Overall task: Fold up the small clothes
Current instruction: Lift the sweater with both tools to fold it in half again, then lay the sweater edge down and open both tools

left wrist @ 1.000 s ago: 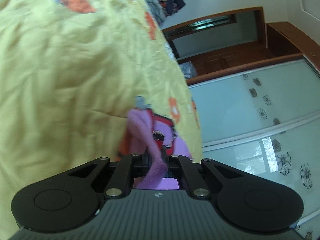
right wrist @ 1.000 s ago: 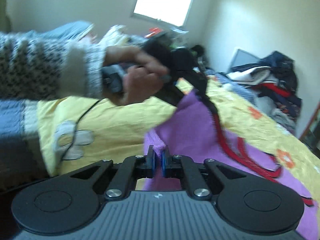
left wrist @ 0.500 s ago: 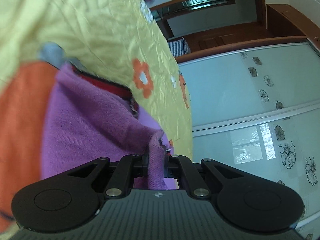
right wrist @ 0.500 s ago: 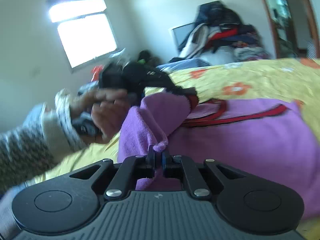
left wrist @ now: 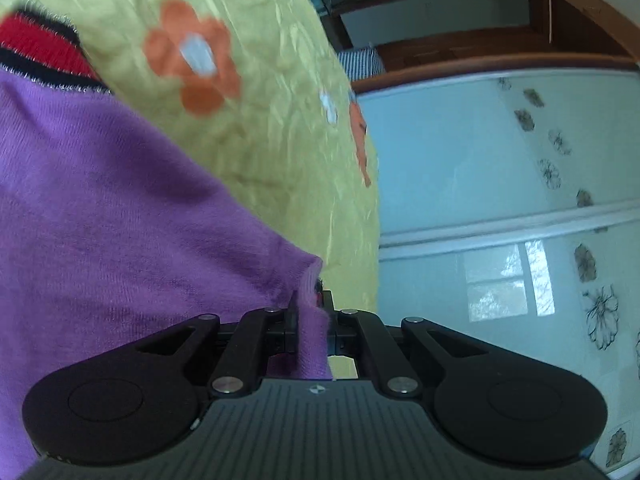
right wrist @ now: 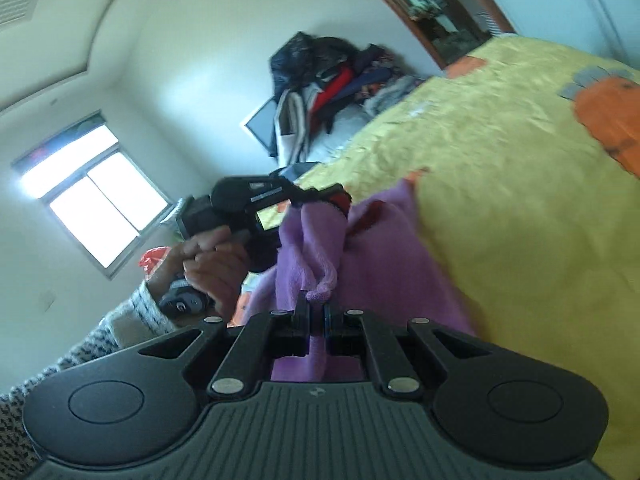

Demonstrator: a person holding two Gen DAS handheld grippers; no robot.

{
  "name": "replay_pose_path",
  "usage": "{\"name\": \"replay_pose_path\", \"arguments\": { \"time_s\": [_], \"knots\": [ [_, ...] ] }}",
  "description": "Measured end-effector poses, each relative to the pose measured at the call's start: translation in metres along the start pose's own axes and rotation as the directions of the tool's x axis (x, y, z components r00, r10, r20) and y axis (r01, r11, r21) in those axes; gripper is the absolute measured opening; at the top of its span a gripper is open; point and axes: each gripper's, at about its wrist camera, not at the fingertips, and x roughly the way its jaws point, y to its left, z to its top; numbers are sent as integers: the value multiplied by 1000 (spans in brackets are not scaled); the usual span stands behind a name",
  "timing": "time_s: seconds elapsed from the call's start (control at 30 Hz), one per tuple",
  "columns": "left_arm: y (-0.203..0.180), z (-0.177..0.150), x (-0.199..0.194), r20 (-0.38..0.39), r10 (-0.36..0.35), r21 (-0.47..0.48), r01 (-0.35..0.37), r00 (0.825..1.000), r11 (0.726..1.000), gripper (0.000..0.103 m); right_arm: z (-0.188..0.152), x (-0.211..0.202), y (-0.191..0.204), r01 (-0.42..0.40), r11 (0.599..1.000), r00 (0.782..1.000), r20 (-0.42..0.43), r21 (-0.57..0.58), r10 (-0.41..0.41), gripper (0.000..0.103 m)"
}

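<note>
- Left gripper: jaws closed on a bunched edge of the purple garment; cloth fills the gap between the fingers.
- Right gripper: jaws nearly closed, pinching a rolled purple edge of the same garment.
- In the right wrist view the left gripper, held by a hand, is raised with cloth hanging from it.
- Garment: knit, purple, with a red and dark trim band. Part is lifted between the two grippers; the rest lies on the bedspread.
- Progress, as a judgement: both edges are secured and a fold is in hand. No finished fold is visible; laying down and flattening remain.
- Surface: yellow bedspread with orange flower patches, creased.
- Room: a clothes pile by the wall, a bright window, glazed sliding doors with flower motifs, a wooden door frame.
</note>
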Motion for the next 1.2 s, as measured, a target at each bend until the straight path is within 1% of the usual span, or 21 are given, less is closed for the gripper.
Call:
{"name": "replay_pose_path", "arguments": {
  "time_s": [0.1, 0.3, 0.4, 0.43, 0.5, 0.53, 0.6, 0.63, 0.67, 0.7, 0.73, 0.8, 0.83, 0.87, 0.9, 0.93, 0.97, 1.03, 1.1, 1.17, 1.2],
  "knots": [
    [-5, -6, 19, -17, 22, 16, -22, 1000, 1000, 6, -2, -9, -16, 19, 999, 1000, 9, 46, -19, 5],
    [-13, -12, 38, -13, 69, 44, -68, 998, 997, 6, -5, -26, -26, 57, 997, 998, 21, 51, -58, 5],
    [-17, -14, 45, 2, 89, 67, -89, 996, 994, 6, -9, -25, -28, 111, 994, 994, 10, 22, -111, 5],
    [-18, -15, 48, 3, 102, 82, -102, 995, 991, 5, -12, -27, -29, 119, 993, 993, 7, 27, -119, 5],
    [-23, -16, 54, 13, 126, 119, -127, 992, 985, 5, -12, -18, -36, 150, 988, 988, -36, 41, -148, 6],
    [-24, -16, 58, 12, 134, 135, -134, 991, 982, 4, -12, -20, -36, 154, 987, 988, -26, 44, -153, 9],
    [-25, -14, 60, 22, 169, 134, -170, 985, 976, 4, -10, -19, -29, 205, 979, 978, -36, -3, -205, 26],
    [-26, -11, 57, 31, 169, 125, -171, 985, 977, 6, -7, -19, -26, 247, 968, 966, -66, -33, -249, 62],
    [-27, -8, 50, 48, 158, 114, -163, 986, 980, 10, -4, -24, -22, 282, 958, 956, -62, -51, -285, 86],
    [-31, -6, 40, 68, 145, 112, -152, 987, 982, 22, -2, -33, -18, 266, 961, 963, -16, -75, -268, 87],
    [-36, -5, 25, 82, 129, 134, -139, 988, 981, 34, 3, -42, -14, 223, 968, 975, 26, -111, -222, 87],
    [-50, -15, -8, 113, 120, 220, -142, 986, 965, 47, 23, -43, -13, 190, 972, 982, 35, -137, -187, 87],
    [-56, -26, -25, 116, 123, 262, -150, 986, 953, 55, 34, -38, -17, 138, 982, 990, 32, -129, -135, 86],
    [-61, -39, -42, 106, 122, 312, -150, 987, 938, 58, 46, -29, -23, 75, 992, 997, 22, -105, -73, 83],
    [-63, -55, -58, 107, 113, 354, -144, 988, 924, 65, 58, -17, -31, 22, 997, 1000, 9, -73, -21, 78],
    [-64, -73, -72, 103, 113, 390, -145, 988, 910, 73, 69, -2, -39, -14, 999, 1000, -9, -38, 13, 61],
    [-64, -93, -82, 85, 131, 439, -155, 988, 885, 77, 79, 14, -50, -41, 999, 999, -31, 3, 41, 39],
    [-63, -132, -96, 88, 166, 529, -188, 982, 827, 78, 93, 42, -65, -61, 996, 996, -63, 58, 65, 20],
    [-58, -166, -100, 99, 215, 608, -230, 972, 760, 79, 98, 66, -74, -81, 991, 989, -113, 105, 93, 20],
    [-52, -192, -100, 108, 248, 650, -257, 963, 715, 79, 101, 81, -82, -105, 982, 982, -139, 155, 127, 20],
    [-50, -200, -98, 110, 257, 664, -263, 960, 700, 79, 102, 85, -83, -109, 980, 979, -150, 167, 134, 20]
  ]
}}
